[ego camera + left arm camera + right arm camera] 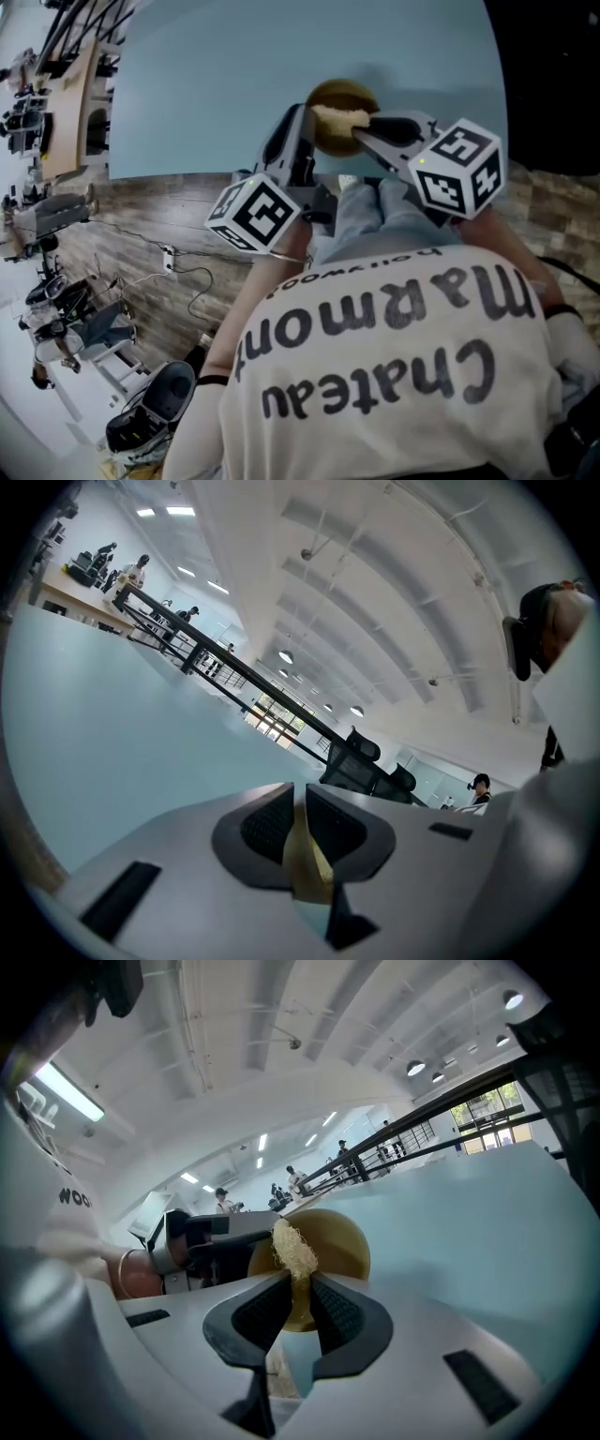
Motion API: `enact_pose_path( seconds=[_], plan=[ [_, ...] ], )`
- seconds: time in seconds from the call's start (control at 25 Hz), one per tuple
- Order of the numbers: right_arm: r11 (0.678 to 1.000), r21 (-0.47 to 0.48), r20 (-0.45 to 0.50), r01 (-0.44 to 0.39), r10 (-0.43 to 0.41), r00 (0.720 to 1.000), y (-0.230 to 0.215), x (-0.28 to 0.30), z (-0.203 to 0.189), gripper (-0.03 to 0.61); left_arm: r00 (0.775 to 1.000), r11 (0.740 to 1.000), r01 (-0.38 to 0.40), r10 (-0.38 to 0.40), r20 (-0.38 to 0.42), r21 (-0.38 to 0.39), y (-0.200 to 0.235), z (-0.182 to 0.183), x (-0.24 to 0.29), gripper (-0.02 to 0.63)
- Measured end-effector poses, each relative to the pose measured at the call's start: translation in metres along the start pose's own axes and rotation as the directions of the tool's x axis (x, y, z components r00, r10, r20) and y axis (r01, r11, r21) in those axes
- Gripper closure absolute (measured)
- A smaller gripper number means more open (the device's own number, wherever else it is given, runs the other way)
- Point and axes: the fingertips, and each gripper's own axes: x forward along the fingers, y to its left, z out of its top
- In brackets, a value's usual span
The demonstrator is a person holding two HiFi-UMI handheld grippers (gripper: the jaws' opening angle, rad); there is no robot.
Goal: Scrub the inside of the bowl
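– Grippers first: what has the left gripper [298, 794] got?

– Its jaws stand nearly together, pinched on the thin tan rim of the bowl [342, 94]. In the left gripper view the rim runs as a narrow strip between the ribbed pads.

– And the bowl itself?

– It is a tan, wood-coloured bowl, tipped on edge over the near part of the pale blue table [234, 84]. Its hollow faces the right gripper [298, 1283]. I cannot tell whether it touches the table.

– What does the right one hold?

– Its jaws are closed on a pale, fibrous scrubber [293, 1249]. The tuft sticks out past the fingertips and lies against the inside of the bowl, near its upper left rim as the right gripper view shows it.

– How do the two sit to each other?

– In the head view they come in from either side and meet at the bowl, left at its left edge, right at its right. Each carries its marker cube nearer the person.

– Around that?

– A white printed shirt [394, 375] fills the foreground. A wood-plank floor [141, 244] lies beside the table, with a cable [178, 267] across it.
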Motion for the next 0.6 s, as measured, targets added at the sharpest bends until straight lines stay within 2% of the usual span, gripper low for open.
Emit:
enact_pose_path(
  seconds=[0.2, 0.6],
  plan=[
    [0.999, 0.016, 0.017, -0.044, 0.044, 0.999, 0.013, -0.009, 0.002, 0.505, 0.999, 1.000, -0.009, 0.009, 0.033, 0.020, -0.008, 0.001, -0.007, 0.577],
    [0.987, -0.053, -0.023, -0.150, 0.149, 0.989, 0.044, -0.003, -0.009, 0.505, 0.985, 0.993, -0.080, 0.066, 0.157, 0.083, 0.003, 0.012, -0.018, 0.578]
  ],
)
